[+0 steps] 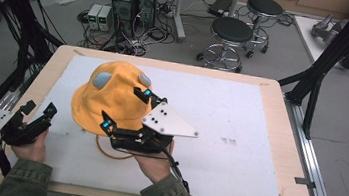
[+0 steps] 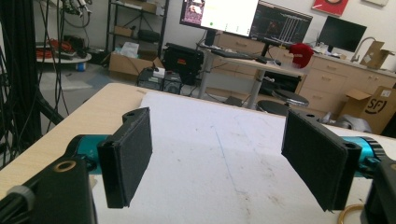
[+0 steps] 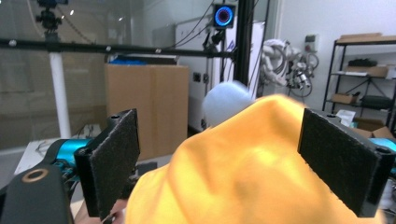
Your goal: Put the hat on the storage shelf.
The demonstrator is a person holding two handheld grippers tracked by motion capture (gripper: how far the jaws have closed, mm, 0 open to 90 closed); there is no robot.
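A floppy yellow hat (image 1: 112, 98) with two grey round patches (image 1: 101, 80) lies on the white board (image 1: 240, 116), left of centre. Its yellow cord (image 1: 111, 154) loops out toward the front edge. My right gripper (image 1: 125, 109) is open, its jaws straddling the hat's near right side under its grey plate. In the right gripper view the hat (image 3: 252, 172) bulges up between the two spread pads (image 3: 114, 158) of the right gripper (image 3: 233, 163) and is not pinched. My left gripper (image 1: 39, 108) is held open at the board's left edge; in its own view the left gripper (image 2: 223, 158) holds nothing.
The board rests on a wooden table (image 1: 62, 54) framed by black posts (image 1: 336, 52). Behind the table stand two stools (image 1: 231, 32), computer towers (image 1: 134, 2) and tangled cables. A bit of the cord (image 2: 349, 213) shows at the lower right of the left gripper view.
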